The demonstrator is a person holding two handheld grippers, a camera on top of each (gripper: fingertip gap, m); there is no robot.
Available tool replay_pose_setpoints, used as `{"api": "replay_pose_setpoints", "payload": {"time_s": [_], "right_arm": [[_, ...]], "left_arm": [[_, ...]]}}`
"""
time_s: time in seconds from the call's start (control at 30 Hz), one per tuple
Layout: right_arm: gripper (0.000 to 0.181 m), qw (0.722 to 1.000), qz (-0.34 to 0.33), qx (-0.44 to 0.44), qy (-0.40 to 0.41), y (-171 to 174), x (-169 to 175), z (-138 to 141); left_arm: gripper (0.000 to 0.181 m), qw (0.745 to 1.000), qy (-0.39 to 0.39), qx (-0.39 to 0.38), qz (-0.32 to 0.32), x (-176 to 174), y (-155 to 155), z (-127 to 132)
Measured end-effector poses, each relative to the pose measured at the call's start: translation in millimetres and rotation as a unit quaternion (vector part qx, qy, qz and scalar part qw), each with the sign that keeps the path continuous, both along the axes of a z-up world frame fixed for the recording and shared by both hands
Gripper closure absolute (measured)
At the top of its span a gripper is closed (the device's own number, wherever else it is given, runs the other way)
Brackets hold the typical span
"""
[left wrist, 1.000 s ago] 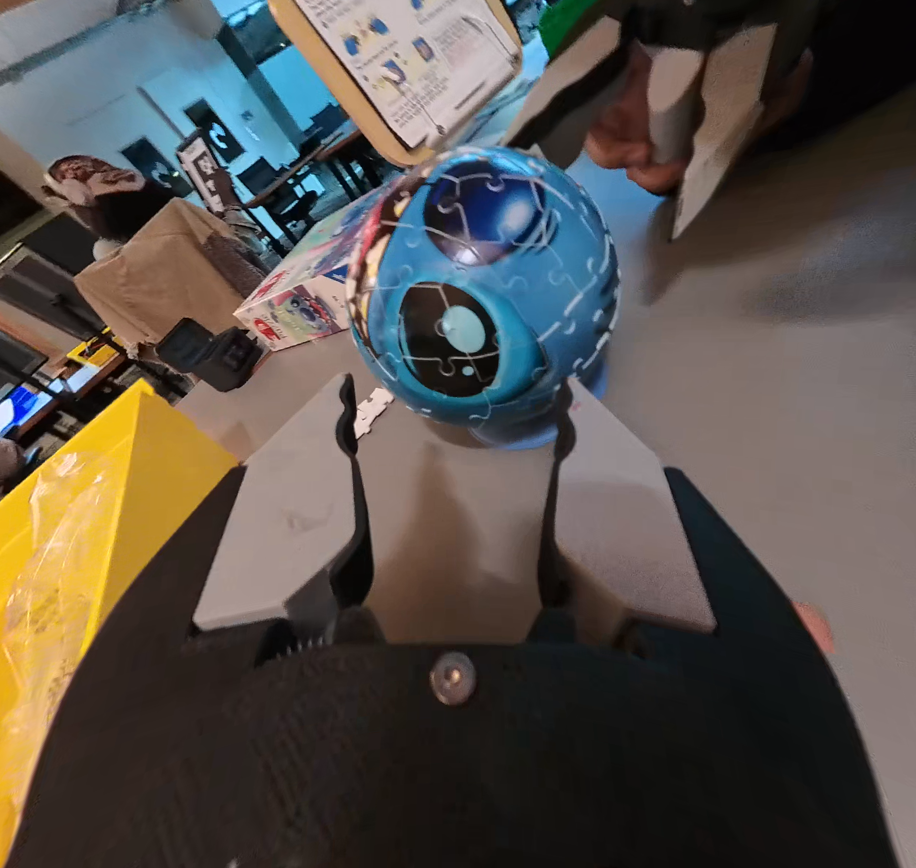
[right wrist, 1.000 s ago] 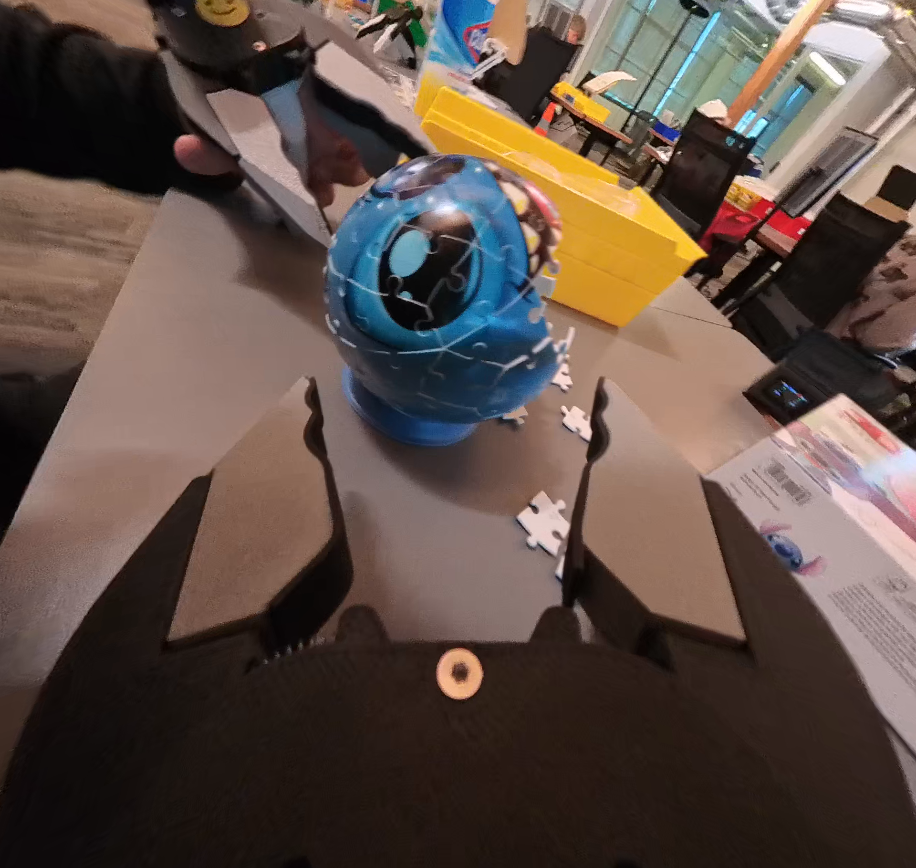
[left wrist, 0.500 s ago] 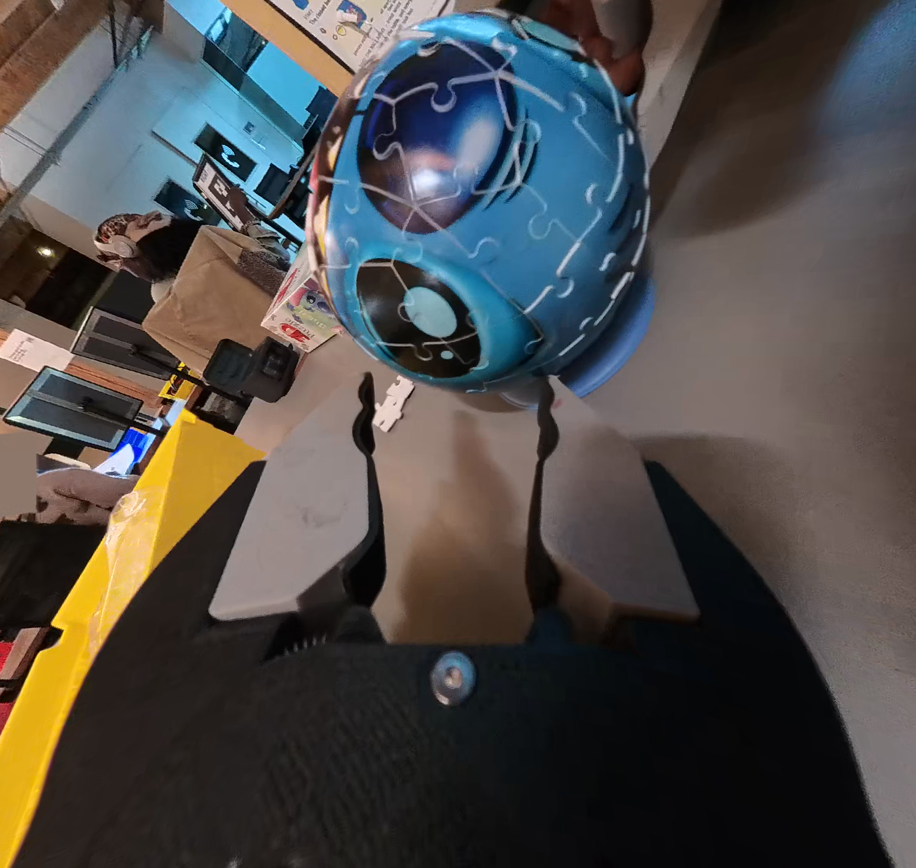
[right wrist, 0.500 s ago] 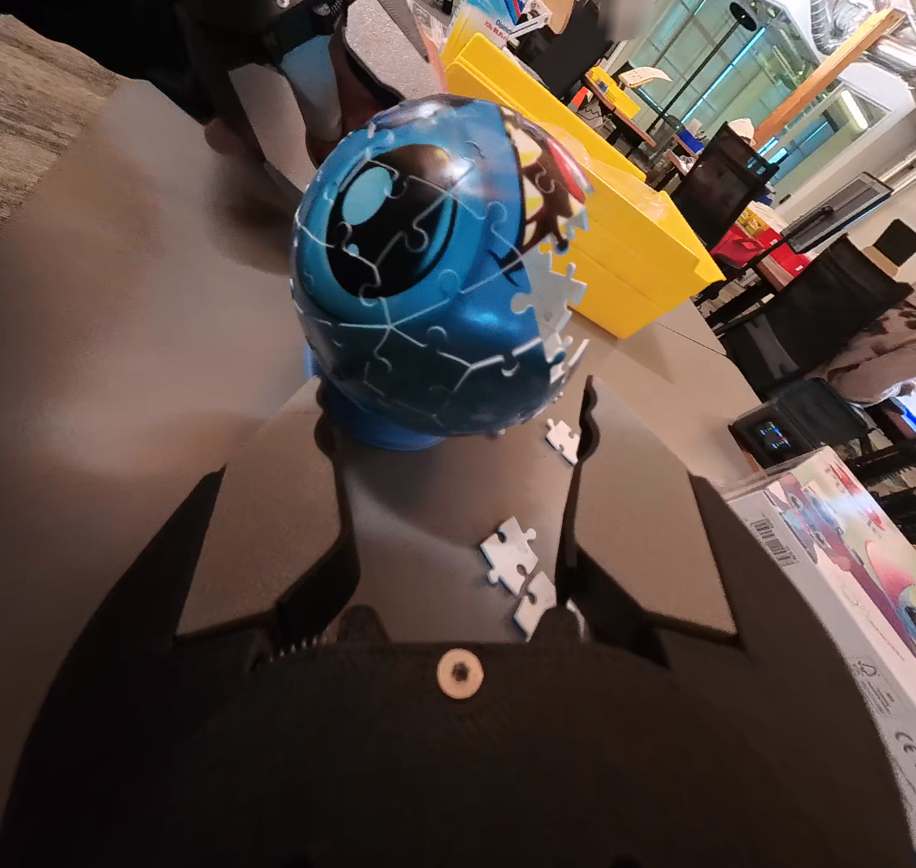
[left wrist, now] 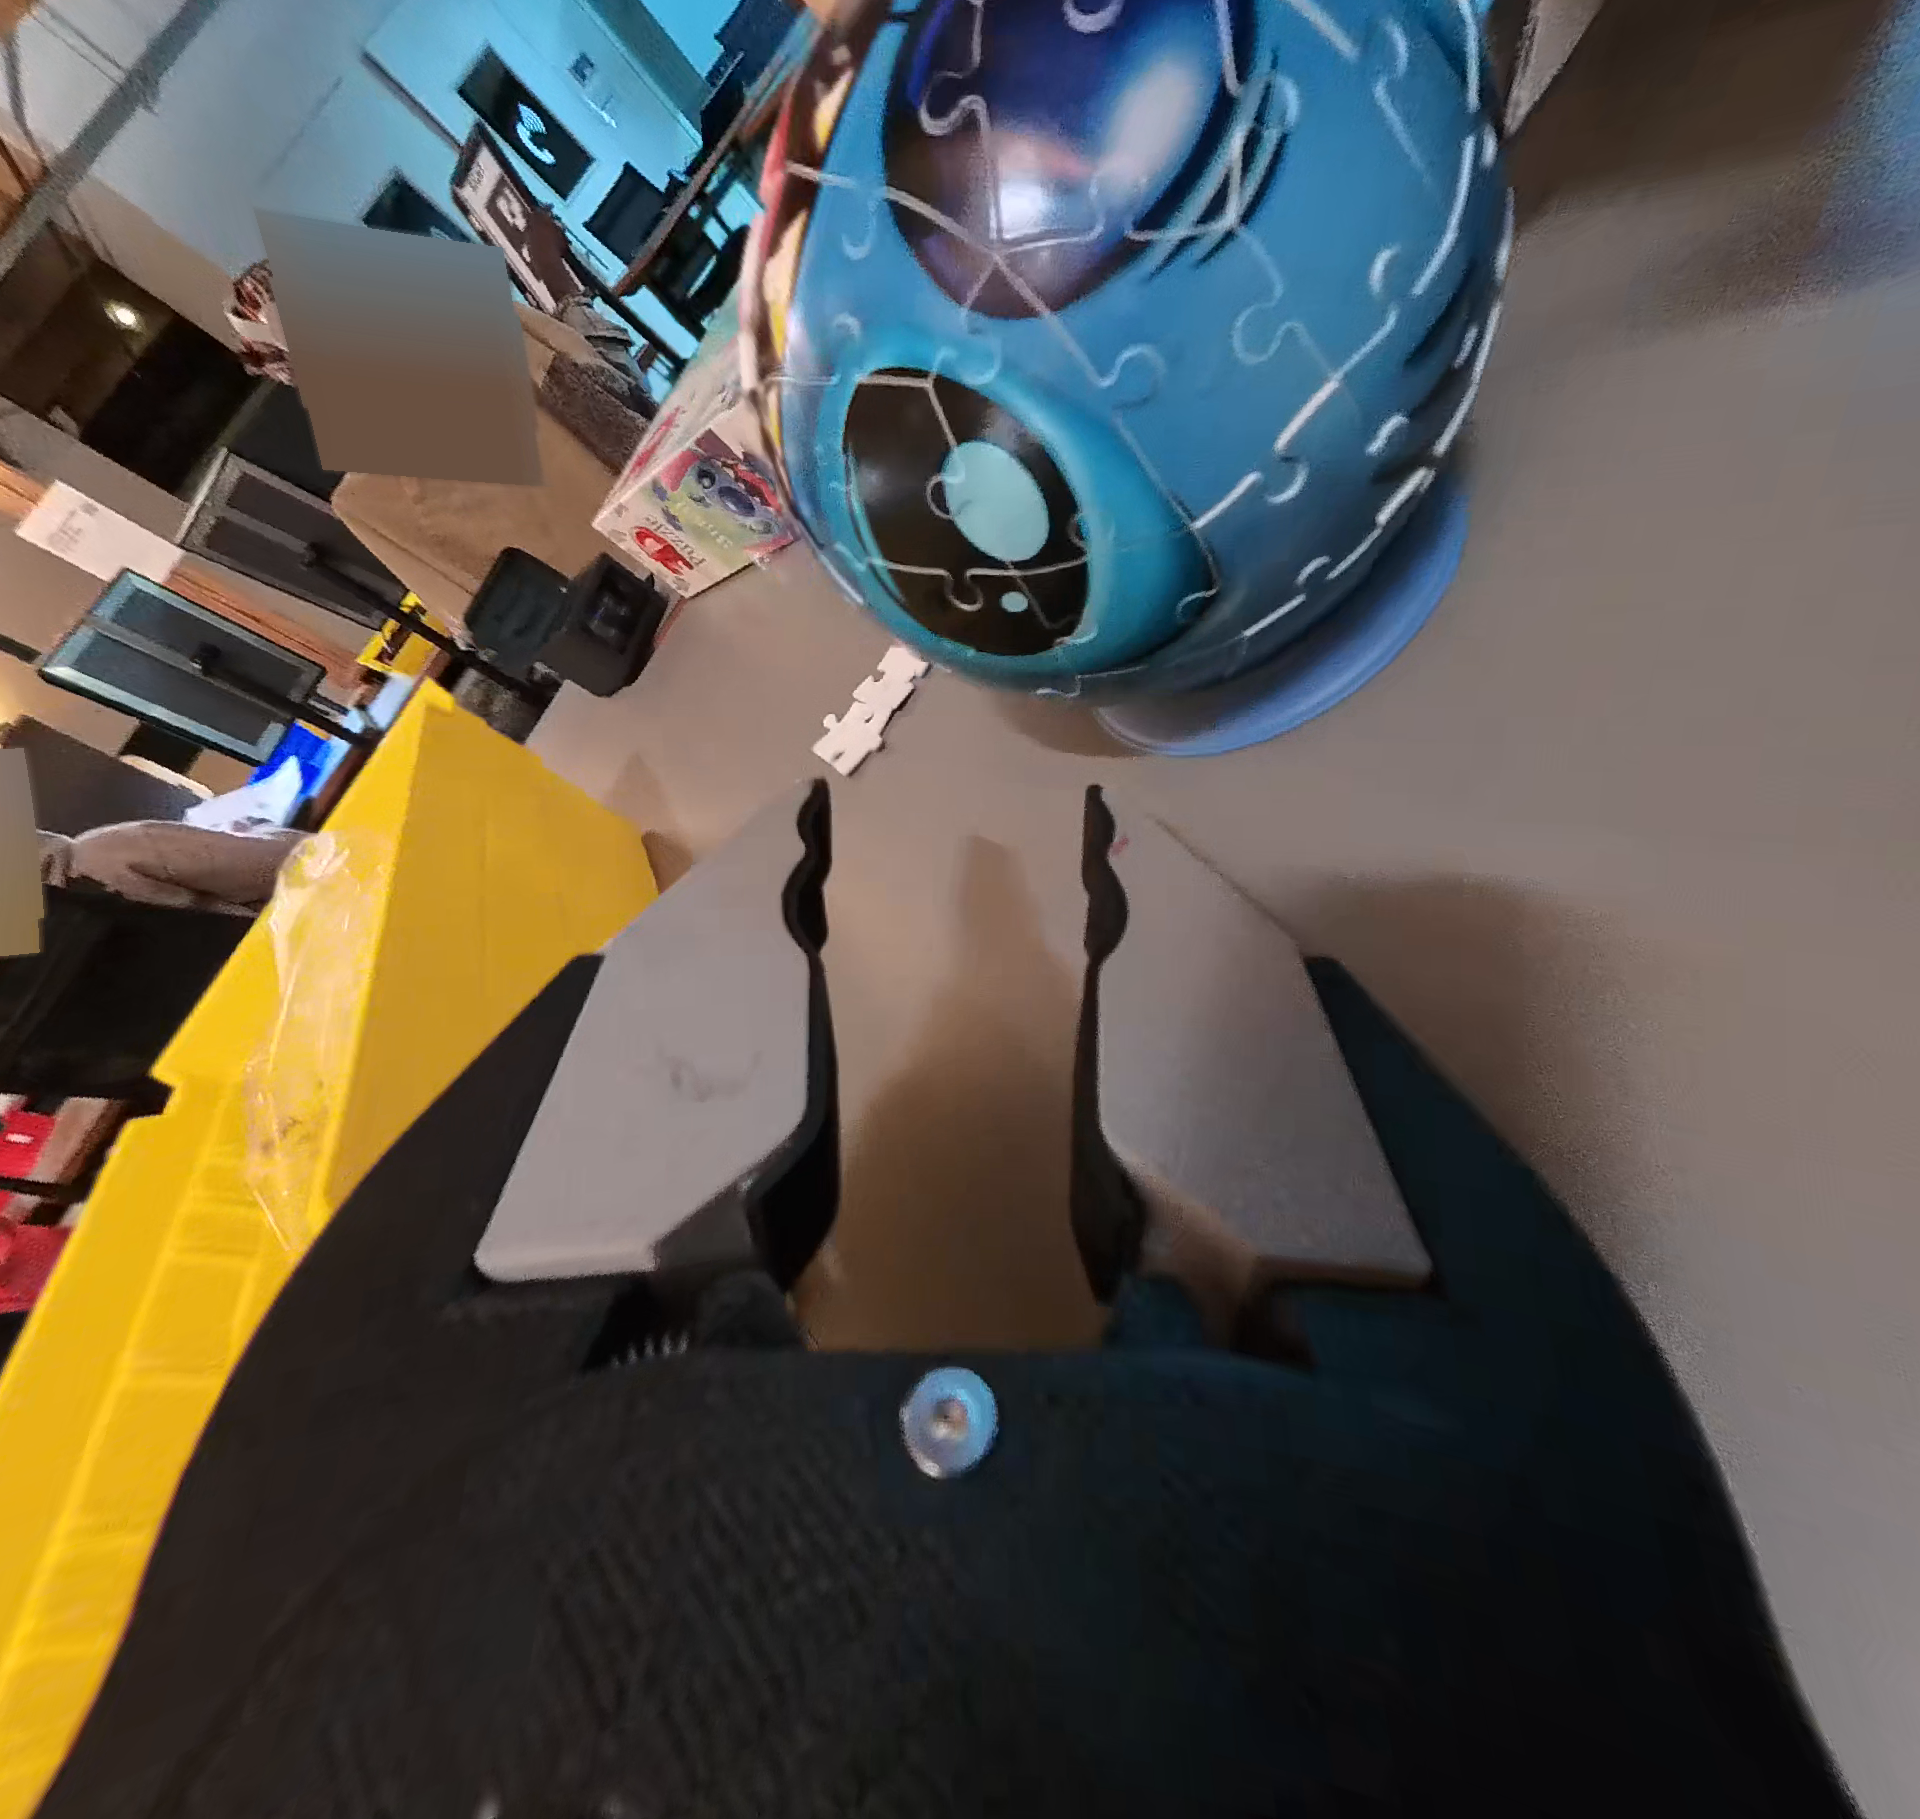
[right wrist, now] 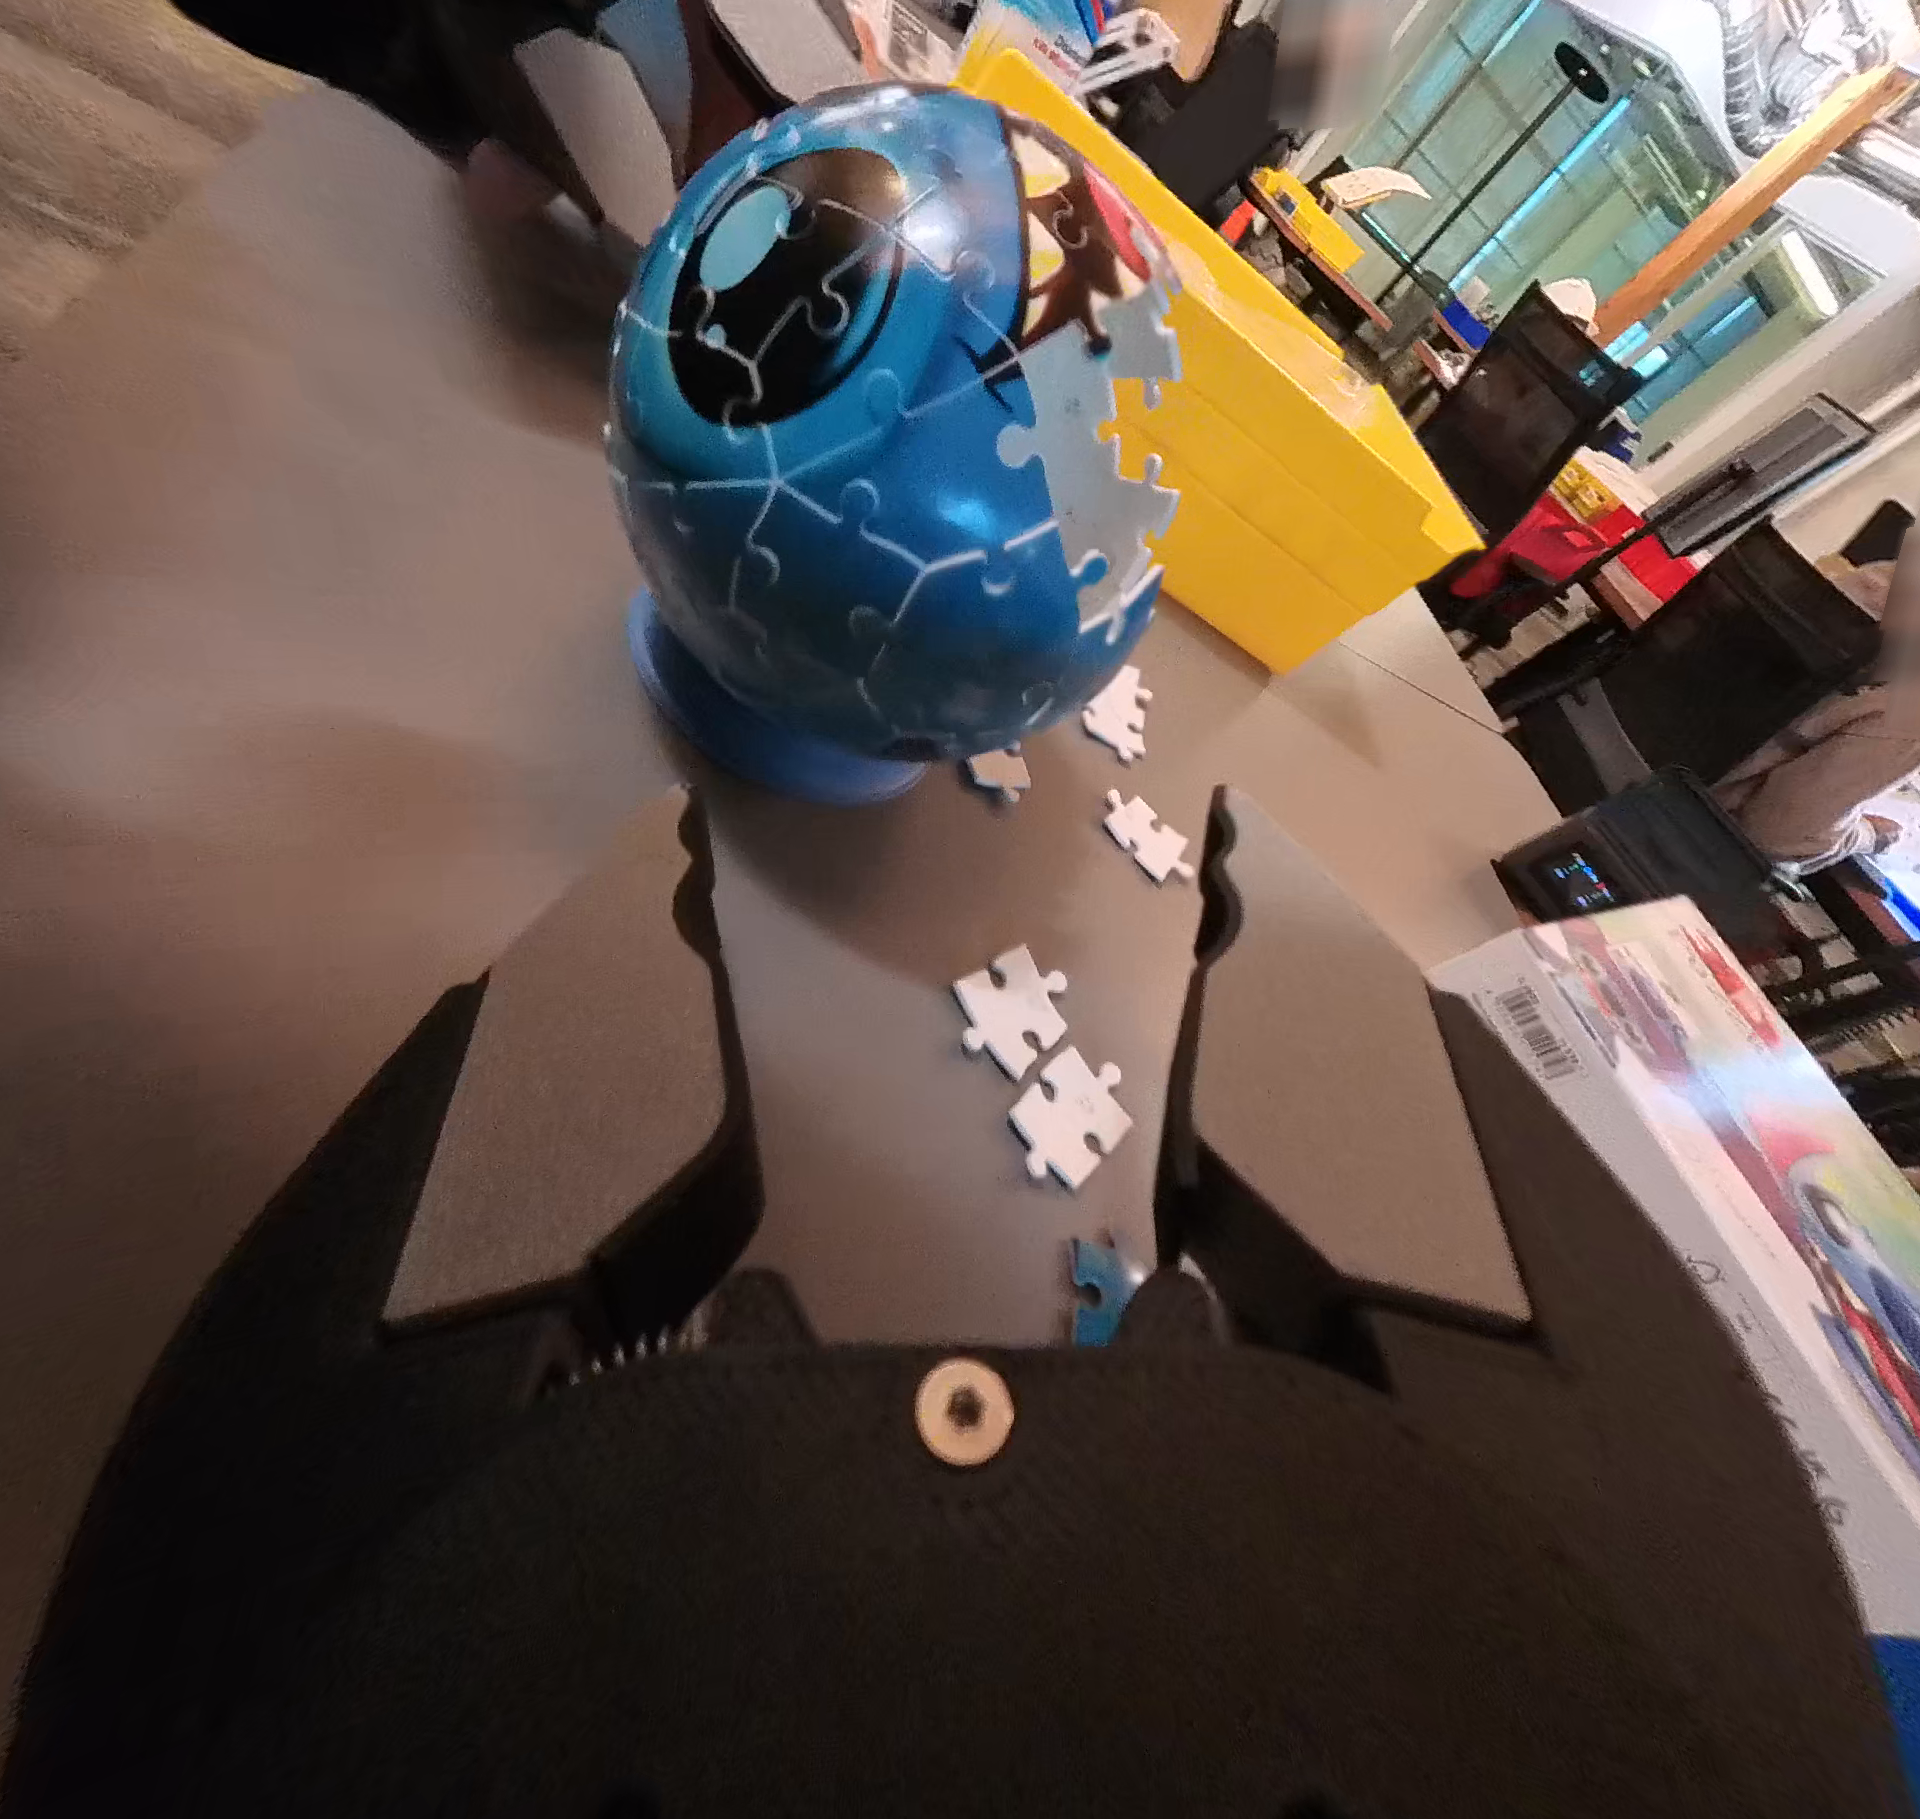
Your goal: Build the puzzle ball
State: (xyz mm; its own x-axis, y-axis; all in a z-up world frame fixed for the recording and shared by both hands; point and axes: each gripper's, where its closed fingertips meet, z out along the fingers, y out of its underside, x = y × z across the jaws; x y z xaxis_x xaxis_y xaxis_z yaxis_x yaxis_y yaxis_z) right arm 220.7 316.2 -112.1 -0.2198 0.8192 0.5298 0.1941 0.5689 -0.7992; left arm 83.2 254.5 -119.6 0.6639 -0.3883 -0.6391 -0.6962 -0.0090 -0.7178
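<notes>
My right tongs (right wrist: 951, 834) are spread and empty over loose white puzzle pieces (right wrist: 1013, 1009) on the bench (right wrist: 312, 626); my left tongs (left wrist: 948, 824) are also released, holding nothing. The blue puzzle ball (right wrist: 862, 460) sits on its stand (right wrist: 769, 730) just ahead of both. A careless nudge could likely pop pieces along its open edge. The ball's inside stays hidden.

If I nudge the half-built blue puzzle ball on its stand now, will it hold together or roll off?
The blue puzzle ball is probably fragile: its open side shows a thin shell with unsupported jagged tabs. It only rests on the round blue stand, so a sideways push would likely roll or tip it. It is likely light, being a hollow shell of thin pieces.
</notes>
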Motion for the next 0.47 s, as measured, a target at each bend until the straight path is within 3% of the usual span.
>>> {"api": "replay_pose_setpoints", "payload": {"time_s": [0.2,0.47], "right_arm": [[0.090,0.997,0.029,-0.072,0.018,6,11,13],[0.086,0.973,-0.010,-0.214,0.086,83,56,42]], "left_arm": [[0.139,0.998,-0.057,-0.022,0.000,-1,-3,5],[0.141,0.992,-0.122,-0.005,0.019,-14,-2,19]]}}
